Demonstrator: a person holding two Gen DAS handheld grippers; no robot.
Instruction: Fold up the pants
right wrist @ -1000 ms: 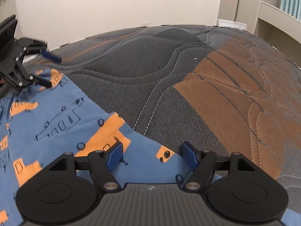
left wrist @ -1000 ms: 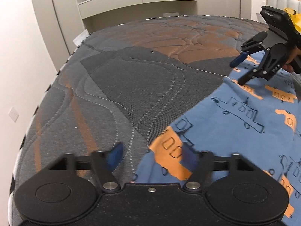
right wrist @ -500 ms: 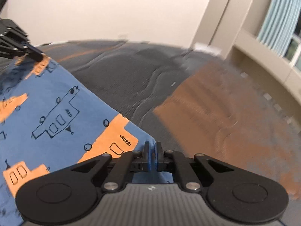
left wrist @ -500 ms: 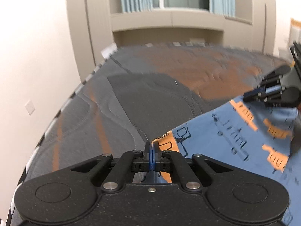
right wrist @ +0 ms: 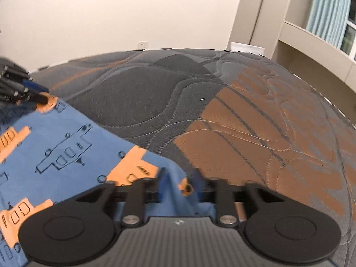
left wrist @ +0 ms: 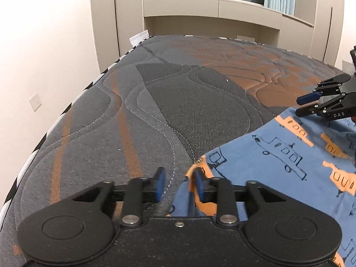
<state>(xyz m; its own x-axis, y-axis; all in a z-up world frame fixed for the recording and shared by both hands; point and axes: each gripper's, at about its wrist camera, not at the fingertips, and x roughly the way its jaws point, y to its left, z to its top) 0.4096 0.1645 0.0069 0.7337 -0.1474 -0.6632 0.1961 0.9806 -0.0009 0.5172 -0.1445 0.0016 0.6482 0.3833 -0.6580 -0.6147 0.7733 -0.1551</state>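
Note:
Blue pants (left wrist: 267,162) printed with orange vehicles lie spread on the mattress, in the right of the left wrist view and, as the pants (right wrist: 66,138), in the left of the right wrist view. My left gripper (left wrist: 179,185) is at one corner of the far edge. Its jaws are opening, and the cloth corner stands between them against the right pad (left wrist: 199,185). My right gripper (right wrist: 179,184) is at the other corner. Its jaws are opening too, with a raised fold of cloth loose between them. Each gripper shows in the other's view: right gripper (left wrist: 299,106), left gripper (right wrist: 43,94).
The quilted grey and orange mattress (left wrist: 189,102) stretches ahead beyond the pants. A white wall (left wrist: 44,55) runs along its left side, and beige cabinets (left wrist: 211,11) with a window stand past the far end.
Both grippers stood open over the pants' edge, then shut on its corners half a second ago. Now both have parted again and the cloth sits loose between the pads.

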